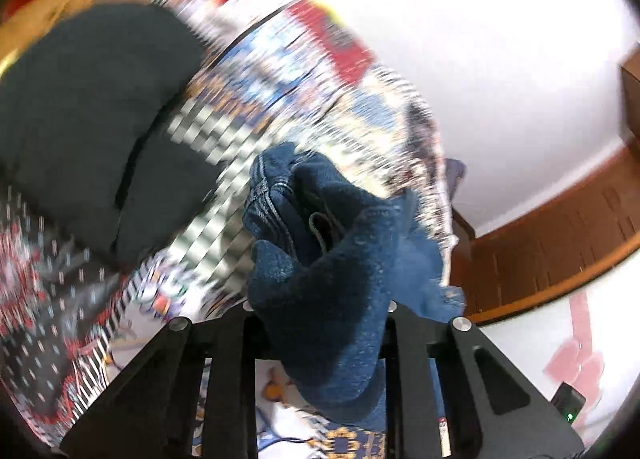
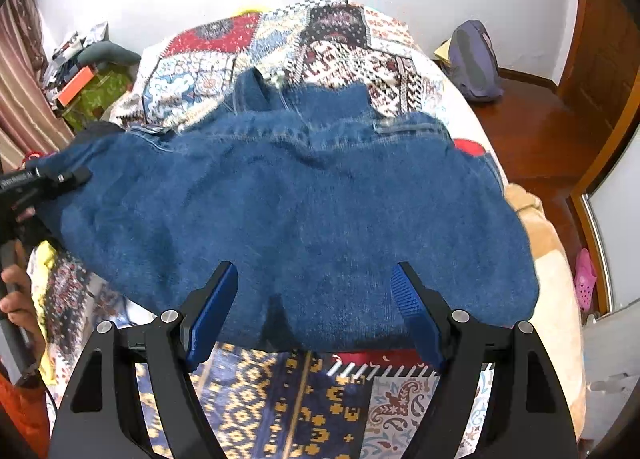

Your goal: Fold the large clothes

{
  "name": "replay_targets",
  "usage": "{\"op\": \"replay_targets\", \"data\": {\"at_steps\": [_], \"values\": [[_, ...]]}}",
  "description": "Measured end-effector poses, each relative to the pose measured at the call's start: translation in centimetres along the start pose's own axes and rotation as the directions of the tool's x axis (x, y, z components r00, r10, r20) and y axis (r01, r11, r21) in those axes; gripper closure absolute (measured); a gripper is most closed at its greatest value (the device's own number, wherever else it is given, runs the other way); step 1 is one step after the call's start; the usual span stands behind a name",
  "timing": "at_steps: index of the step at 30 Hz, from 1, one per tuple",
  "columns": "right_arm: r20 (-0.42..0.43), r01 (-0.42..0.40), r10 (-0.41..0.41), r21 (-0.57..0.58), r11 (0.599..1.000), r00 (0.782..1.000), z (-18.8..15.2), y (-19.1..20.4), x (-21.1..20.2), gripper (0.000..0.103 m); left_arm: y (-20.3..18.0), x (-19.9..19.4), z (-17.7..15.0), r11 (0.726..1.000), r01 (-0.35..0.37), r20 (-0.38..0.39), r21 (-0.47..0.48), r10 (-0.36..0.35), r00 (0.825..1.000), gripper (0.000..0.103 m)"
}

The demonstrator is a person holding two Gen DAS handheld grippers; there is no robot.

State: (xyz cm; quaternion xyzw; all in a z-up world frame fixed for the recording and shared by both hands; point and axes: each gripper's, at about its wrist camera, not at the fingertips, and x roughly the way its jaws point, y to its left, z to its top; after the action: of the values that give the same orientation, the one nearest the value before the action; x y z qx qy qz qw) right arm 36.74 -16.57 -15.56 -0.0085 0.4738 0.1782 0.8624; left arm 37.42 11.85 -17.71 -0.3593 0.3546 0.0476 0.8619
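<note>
Across the patchwork bedspread [image 2: 340,31] lies the blue denim garment [image 2: 296,195]. At its left edge the left gripper [image 1: 320,311] is clamped on bunched denim. Near its front hem the right gripper [image 2: 316,311] is spread wide, gripping nothing.

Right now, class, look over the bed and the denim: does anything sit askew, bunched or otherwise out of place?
Yes. The denim garment lies crooked across the patchwork bedspread, one end bunched in the closed left gripper while the open right gripper holds nothing. In the left wrist view, a black garment also lies rumpled on the bedspread.
</note>
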Motion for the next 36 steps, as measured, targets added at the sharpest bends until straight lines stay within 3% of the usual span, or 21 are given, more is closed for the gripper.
{"op": "replay_targets", "data": {"at_steps": [5,11,15,20,24,27,32,36], "values": [[0.035,-0.053,0.054,-0.026,0.998,0.998,2.1,2.7,-1.4,0.027,-2.3,-4.3,2.9,0.995,0.018,0.121,0.097,-0.03,0.992,0.083],[0.008,-0.143,0.145,-0.097,0.985,0.989,3.1,8.6,1.2,0.023,-1.8,-7.6,4.5,0.981,-0.079,0.24,0.176,0.035,0.97,0.083],[-0.099,-0.223,0.21,-0.148,0.964,0.973,1.9,12.9,5.5,0.023,0.6,-7.6,4.9,0.983,-0.106,0.239,0.151,0.068,0.969,0.083],[-0.209,-0.211,0.173,-0.172,0.962,0.962,0.2,14.8,9.8,0.023,1.7,-5.3,3.9,0.974,-0.161,0.178,0.162,0.132,0.975,0.083],[-0.205,-0.266,0.231,-0.163,0.95,0.951,0.2,12.8,8.7,0.023,0.8,-4.5,2.9,0.966,-0.176,0.175,0.188,0.143,0.974,0.083],[-0.147,-0.242,0.224,-0.118,0.963,0.964,0.5,9.6,6.3,0.023,-1.3,-4.5,2.9,0.963,-0.144,0.17,0.226,0.107,0.98,0.083],[-0.064,-0.078,0.076,-0.03,0.996,0.995,-0.3,1.2,3.1,0.023,-8.1,-3.9,1.7,0.938,-0.08,0.15,0.338,0.03,0.988,0.083],[-0.06,-0.012,0.016,0.065,0.998,0.998,-1.6,-3.8,1.6,0.023,-14.3,-2.0,-1.4,0.891,0.011,0.071,0.454,-0.049,0.996,0.084]]}}
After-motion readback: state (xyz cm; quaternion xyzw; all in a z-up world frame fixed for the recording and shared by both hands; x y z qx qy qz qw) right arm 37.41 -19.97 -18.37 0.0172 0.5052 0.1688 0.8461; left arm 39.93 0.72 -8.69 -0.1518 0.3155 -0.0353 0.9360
